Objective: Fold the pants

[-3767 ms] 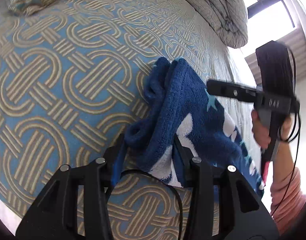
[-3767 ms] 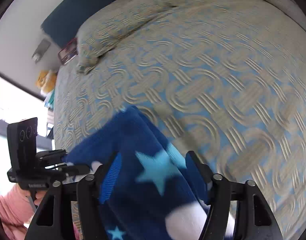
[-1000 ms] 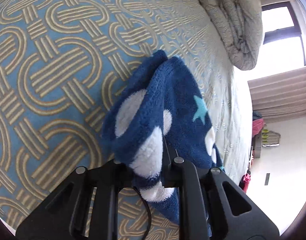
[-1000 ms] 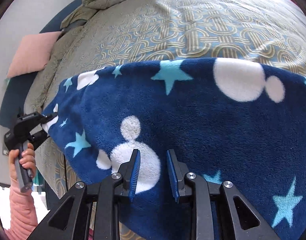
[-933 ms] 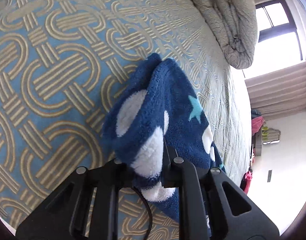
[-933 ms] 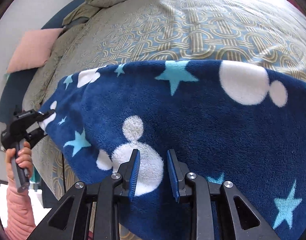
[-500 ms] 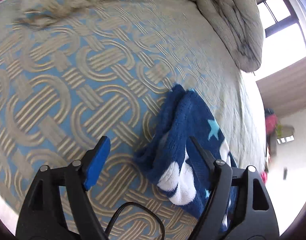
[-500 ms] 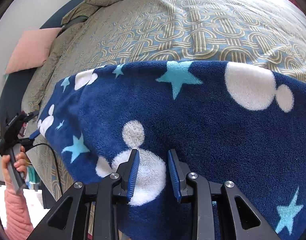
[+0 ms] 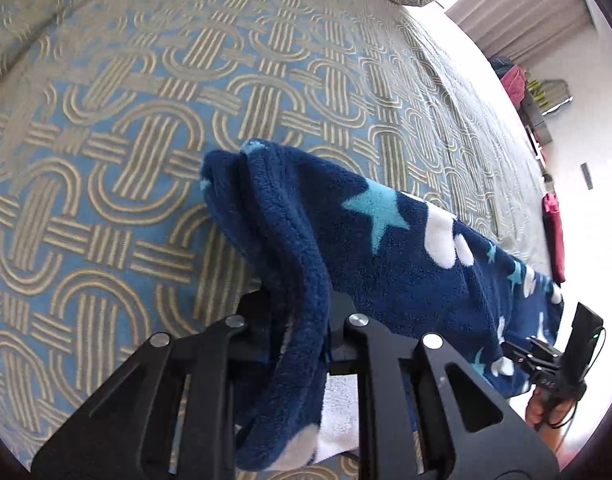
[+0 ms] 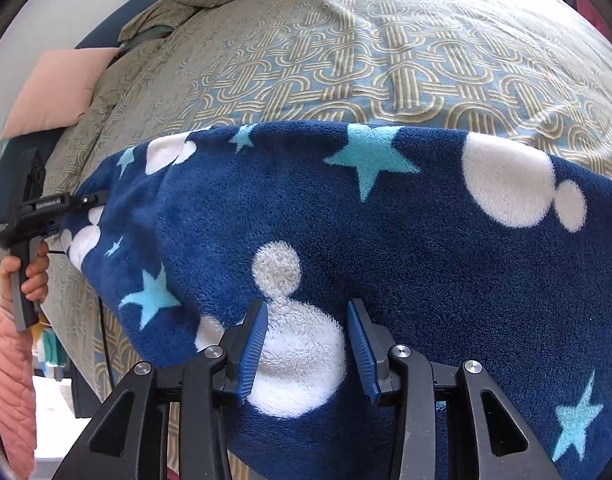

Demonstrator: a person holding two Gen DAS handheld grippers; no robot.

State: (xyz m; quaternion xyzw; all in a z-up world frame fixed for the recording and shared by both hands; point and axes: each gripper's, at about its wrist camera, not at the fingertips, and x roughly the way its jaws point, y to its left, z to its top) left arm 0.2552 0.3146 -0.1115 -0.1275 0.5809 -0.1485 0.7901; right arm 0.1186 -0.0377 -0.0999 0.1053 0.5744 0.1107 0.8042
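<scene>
At the left end of the bed (image 10: 386,64), the left gripper (image 9: 296,320) pinches one bunched edge of the fleece pants (image 10: 386,220). The cloth hangs as a raised span above the bedspread, reaching to the right gripper (image 10: 306,344), whose blue pads (image 10: 253,344) press a white patch of pile between them. To fold cleanly, both ends should probably travel level and taut, then lower together so the edges meet; slack in the middle risks a crooked crease.
</scene>
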